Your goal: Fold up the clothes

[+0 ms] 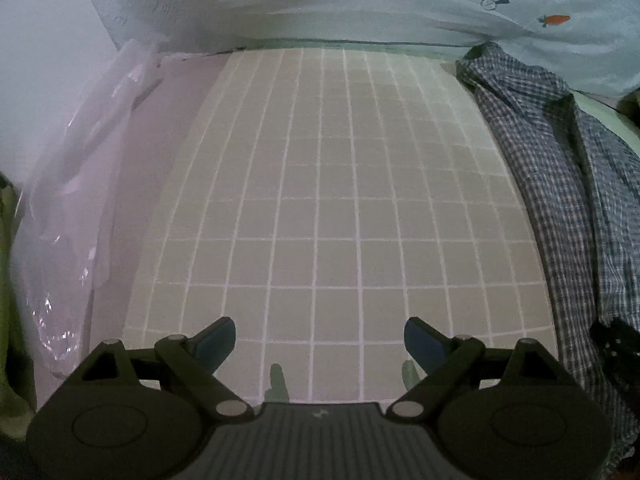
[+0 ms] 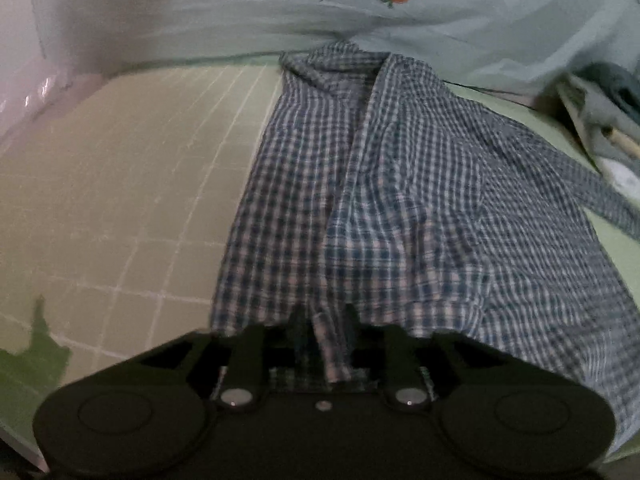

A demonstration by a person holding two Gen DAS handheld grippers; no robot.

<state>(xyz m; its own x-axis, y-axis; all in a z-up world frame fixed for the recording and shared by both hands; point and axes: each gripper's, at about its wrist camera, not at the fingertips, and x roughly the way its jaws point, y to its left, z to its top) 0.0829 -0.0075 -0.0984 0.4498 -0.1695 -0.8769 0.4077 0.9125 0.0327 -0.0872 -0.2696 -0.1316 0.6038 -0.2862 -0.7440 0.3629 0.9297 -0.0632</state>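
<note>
A blue-and-white checked shirt (image 2: 400,200) lies crumpled on the right side of a beige grid mat (image 2: 120,200), its collar end toward the back. My right gripper (image 2: 326,332) sits at the shirt's near hem. A narrow strip of the hem hangs between its fingers, which stand slightly apart with small gaps on either side of the cloth. In the left wrist view my left gripper (image 1: 320,340) hovers wide open over the bare grid mat (image 1: 320,180) with nothing between its fingers. The shirt (image 1: 560,200) lies off to its right.
A pale blue sheet with carrot prints (image 1: 400,0) rises along the back edge. A clear plastic bag (image 1: 80,200) lies left of the mat. Folded grey cloth and a wooden stick (image 2: 600,128) sit at the far right on a green surface (image 2: 624,248).
</note>
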